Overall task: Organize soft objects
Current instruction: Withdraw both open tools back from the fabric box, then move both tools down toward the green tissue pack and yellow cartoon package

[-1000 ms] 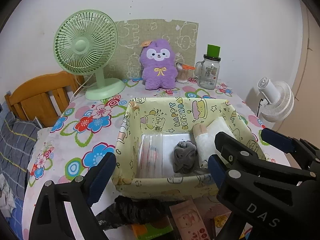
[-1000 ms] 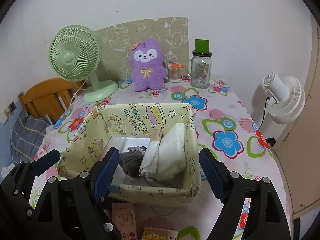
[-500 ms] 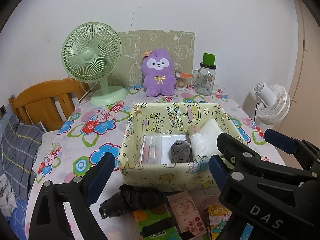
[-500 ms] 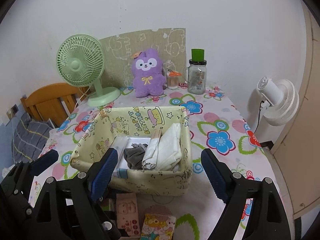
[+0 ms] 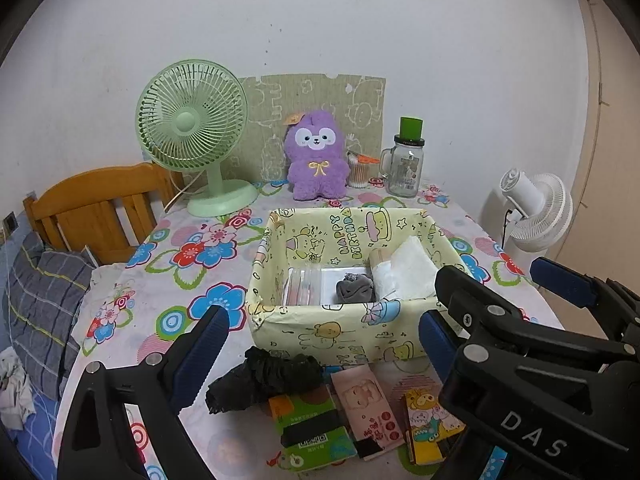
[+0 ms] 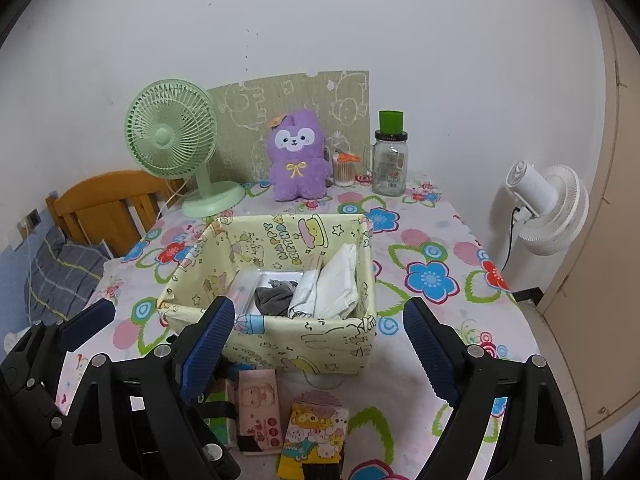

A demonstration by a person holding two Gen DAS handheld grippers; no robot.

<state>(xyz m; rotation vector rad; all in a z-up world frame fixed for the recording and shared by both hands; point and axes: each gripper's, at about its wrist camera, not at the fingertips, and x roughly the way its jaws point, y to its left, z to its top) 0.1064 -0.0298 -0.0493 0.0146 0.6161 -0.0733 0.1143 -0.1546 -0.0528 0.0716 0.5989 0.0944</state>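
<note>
Both grippers back; yellow basket (image 5: 344, 336) receded.

The yellow cloth box (image 5: 344, 336), ahead of the tongs, has "HAPPY BIRTHDAY" printed on its inner back wall. White letters "DAS" stand on the black body of the right tongs (image 5: 476, 300). Print on the small packs is too small to read.
</note>
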